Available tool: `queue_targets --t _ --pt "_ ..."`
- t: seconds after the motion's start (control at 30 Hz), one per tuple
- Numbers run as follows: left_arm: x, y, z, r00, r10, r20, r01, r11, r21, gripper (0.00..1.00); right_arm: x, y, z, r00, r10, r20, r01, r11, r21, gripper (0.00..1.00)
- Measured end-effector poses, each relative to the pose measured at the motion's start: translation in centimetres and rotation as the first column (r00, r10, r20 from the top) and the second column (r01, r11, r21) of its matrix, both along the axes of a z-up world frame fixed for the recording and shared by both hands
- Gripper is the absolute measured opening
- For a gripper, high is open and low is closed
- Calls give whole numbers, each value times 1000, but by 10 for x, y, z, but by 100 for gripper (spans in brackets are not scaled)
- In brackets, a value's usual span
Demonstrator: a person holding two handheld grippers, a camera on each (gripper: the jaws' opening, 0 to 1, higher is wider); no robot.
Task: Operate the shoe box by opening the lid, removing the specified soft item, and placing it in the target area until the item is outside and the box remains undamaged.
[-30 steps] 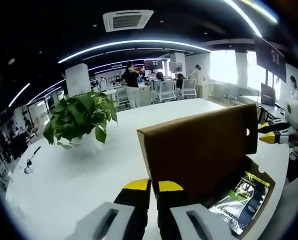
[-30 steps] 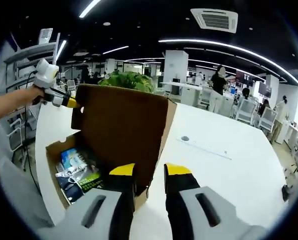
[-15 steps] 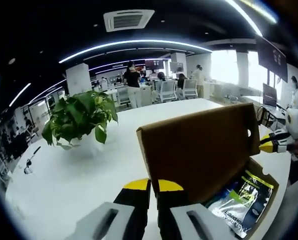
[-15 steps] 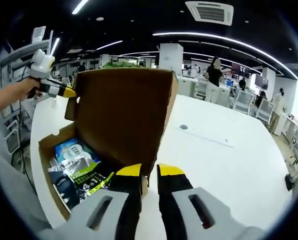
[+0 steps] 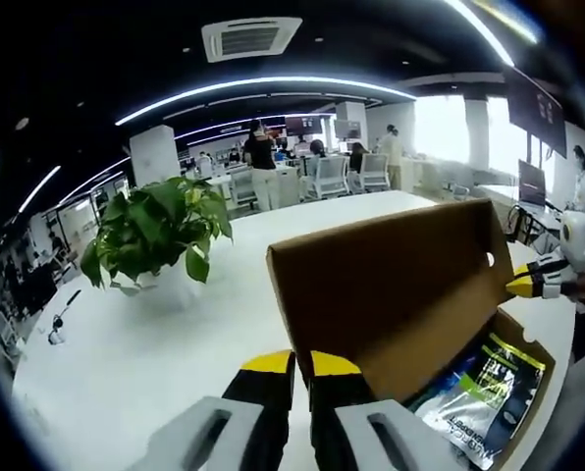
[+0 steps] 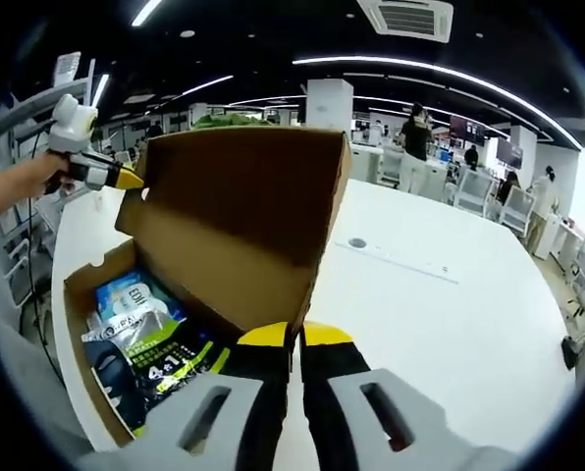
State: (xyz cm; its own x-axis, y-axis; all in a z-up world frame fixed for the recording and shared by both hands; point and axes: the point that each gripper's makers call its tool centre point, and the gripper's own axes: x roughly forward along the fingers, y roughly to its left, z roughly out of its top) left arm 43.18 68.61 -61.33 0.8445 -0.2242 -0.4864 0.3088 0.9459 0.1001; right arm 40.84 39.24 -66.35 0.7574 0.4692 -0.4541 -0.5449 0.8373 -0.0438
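Cardboard shoe box (image 6: 106,324) sitting near the edge of a big white table (image 6: 450,324), lid (image 6: 239,221) flipped up and standing roughly upright on its hinge side. Inside, plain to see from the right gripper view: a few soft plastic pouches (image 6: 145,339), blue, silver and black-green print, lying flat against the bottom, not out yet.

Left gripper (image 5: 301,365) with yellow tips pressed nearly together right at the lower corner of the lid (image 5: 391,285), looks like pinching its edge, though actual contact is hard to confirm. Same story in the other view: right gripper (image 6: 294,336) with tips almost closed on the lid's bottom corner, thin cardboard edge running down into the slit between them.

Also visible: the other gripper (image 6: 81,157) in a hand at the far lid corner, yellow tip touching the cardboard. Potted green plant (image 5: 160,231) on the table just beyond the box, well apart from both tools. Office chairs and standing people (image 5: 260,162) in the background.
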Motion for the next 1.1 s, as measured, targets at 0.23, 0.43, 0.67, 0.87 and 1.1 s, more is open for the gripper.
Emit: queue_targets --t 0.23,0.43,0.67,0.87,1.1 --pt "-9 8 -13 999 43 -13 -43 999 -20 6 5 0 0 1000 4 6 -4 1000 -7 1" --pt "-17 7 -31 997 65 -48 -66 998 -25 6 10 1 -1 1000 15 4 -15 1000 -19 2" --pt "-20 7 -42 994 85 -72 -89 995 -46 4 15 1 -4 1000 10 -4 -10 1000 -16 2" --pt "-16 5 -46 993 95 -75 -100 993 -57 2 22 1 -8 1000 6 -13 -6 1000 -24 2" --pt "-9 6 -51 990 113 -81 -119 990 -75 2 27 2 -13 1000 2 -29 -2 1000 -21 3"
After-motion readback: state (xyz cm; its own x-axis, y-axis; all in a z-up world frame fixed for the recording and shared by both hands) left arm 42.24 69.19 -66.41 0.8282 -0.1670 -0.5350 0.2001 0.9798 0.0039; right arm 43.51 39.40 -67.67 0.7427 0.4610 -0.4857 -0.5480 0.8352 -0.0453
